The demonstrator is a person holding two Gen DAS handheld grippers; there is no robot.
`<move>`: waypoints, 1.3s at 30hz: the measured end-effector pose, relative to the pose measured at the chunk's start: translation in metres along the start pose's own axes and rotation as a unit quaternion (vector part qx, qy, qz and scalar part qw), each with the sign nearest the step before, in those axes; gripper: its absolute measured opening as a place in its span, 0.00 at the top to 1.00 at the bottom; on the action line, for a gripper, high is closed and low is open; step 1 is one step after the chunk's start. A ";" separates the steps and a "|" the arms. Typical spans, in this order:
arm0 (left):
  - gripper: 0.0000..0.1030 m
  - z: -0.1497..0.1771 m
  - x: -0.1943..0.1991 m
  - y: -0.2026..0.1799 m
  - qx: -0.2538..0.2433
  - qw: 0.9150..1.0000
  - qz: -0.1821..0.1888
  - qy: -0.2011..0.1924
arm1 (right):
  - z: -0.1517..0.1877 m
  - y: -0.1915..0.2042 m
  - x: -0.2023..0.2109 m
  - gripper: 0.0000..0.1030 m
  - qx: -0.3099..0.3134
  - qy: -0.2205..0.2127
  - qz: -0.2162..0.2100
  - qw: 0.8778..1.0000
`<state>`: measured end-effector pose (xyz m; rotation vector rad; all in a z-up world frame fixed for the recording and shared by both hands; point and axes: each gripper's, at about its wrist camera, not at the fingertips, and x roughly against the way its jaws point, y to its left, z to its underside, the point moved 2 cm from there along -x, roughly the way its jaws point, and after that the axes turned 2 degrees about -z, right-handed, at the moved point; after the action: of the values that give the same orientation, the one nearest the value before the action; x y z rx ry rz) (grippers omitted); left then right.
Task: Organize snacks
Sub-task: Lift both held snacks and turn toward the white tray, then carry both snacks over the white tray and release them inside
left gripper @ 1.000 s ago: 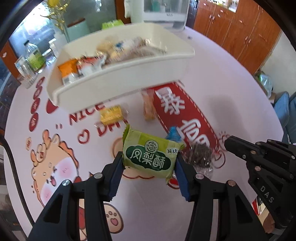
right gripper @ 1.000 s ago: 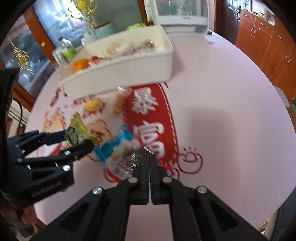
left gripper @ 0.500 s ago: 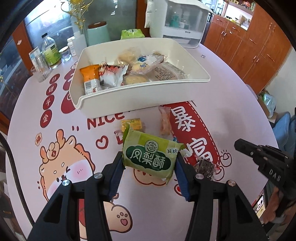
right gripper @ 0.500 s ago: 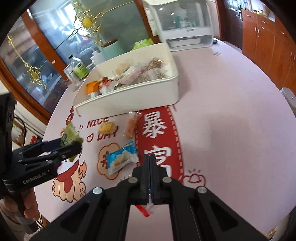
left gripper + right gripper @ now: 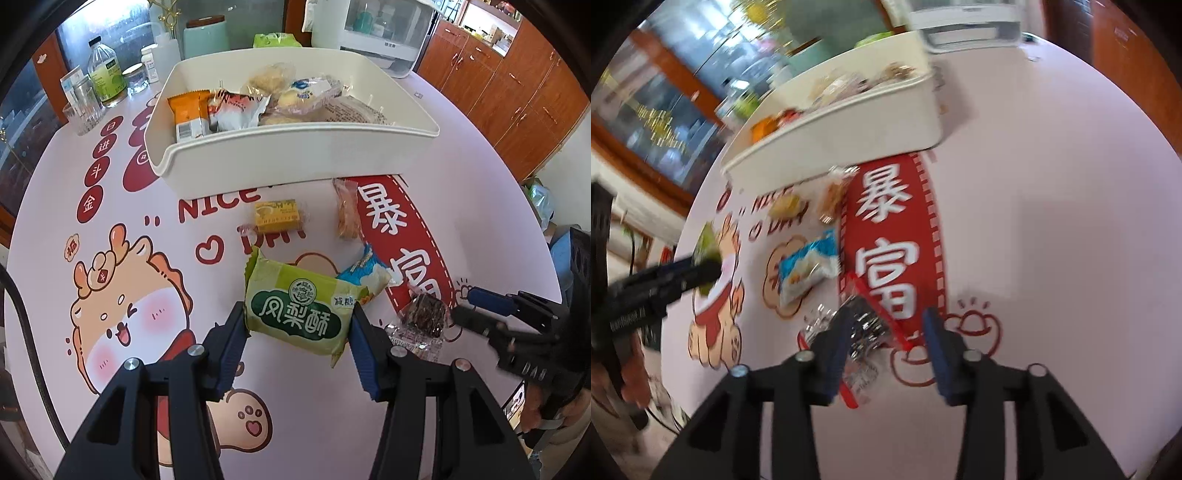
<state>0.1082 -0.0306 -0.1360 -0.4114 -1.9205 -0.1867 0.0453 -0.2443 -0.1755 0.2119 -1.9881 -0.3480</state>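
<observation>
My left gripper [image 5: 298, 325] is shut on a green pineapple-cake packet [image 5: 297, 304] and holds it above the table. My right gripper [image 5: 886, 325] is open, its fingers either side of a dark snack in clear wrapper [image 5: 864, 328]; that snack also shows in the left wrist view [image 5: 423, 317]. A white bin [image 5: 295, 155] at the back holds several snacks. On the table lie a blue packet [image 5: 807, 267], a yellow packet [image 5: 277, 216] and an orange-brown snack [image 5: 347, 214].
The round table wears a pink printed cover with a red banner [image 5: 890, 236]. Bottles and glasses [image 5: 105, 77] stand at the back left. A white appliance [image 5: 384, 29] stands behind the bin. Wooden cabinets [image 5: 517, 74] line the right.
My right gripper has opened and dropped toward the table, now straddling the dark wrapped snack. My left gripper still holds the green packet and has come a little closer to the bin.
</observation>
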 end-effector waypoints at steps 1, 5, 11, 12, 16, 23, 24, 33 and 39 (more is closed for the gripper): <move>0.50 0.001 -0.001 0.000 0.000 1.000 0.000 0.002 | 0.001 0.005 -0.003 0.51 0.017 0.001 0.000 1.000; 0.50 0.003 -0.004 -0.001 -0.002 1.000 0.000 0.008 | 0.005 0.027 -0.019 0.44 0.095 0.016 0.030 0.995; 0.50 0.005 -0.006 -0.003 -0.004 1.000 0.000 0.013 | 0.013 0.037 -0.047 0.44 0.172 0.041 0.075 0.981; 0.50 0.005 -0.006 -0.002 -0.004 1.000 -0.001 0.014 | 0.014 0.039 -0.048 0.44 0.179 0.035 0.078 0.980; 0.50 0.006 -0.009 -0.003 -0.004 1.000 -0.005 0.021 | 0.023 0.045 -0.047 0.54 0.202 0.022 0.083 0.975; 0.50 0.004 -0.008 -0.010 -0.009 1.000 -0.005 0.017 | 0.026 0.046 -0.037 0.58 0.157 0.014 0.060 0.986; 0.50 0.003 -0.007 -0.011 -0.010 1.000 -0.005 0.015 | 0.026 0.046 -0.033 0.58 0.150 0.011 0.057 0.987; 0.50 -0.029 0.026 -0.006 0.000 1.000 -0.005 -0.029 | -0.018 0.050 0.023 0.58 0.085 -0.068 0.042 0.993; 0.50 -0.084 0.067 0.004 0.000 0.995 -0.031 -0.094 | -0.081 0.063 0.064 0.58 0.056 -0.135 0.037 0.989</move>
<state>0.1603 -0.0410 -0.0421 -0.3812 -2.1195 -0.1944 0.0918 -0.2164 -0.0676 0.1671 -2.2804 -0.2264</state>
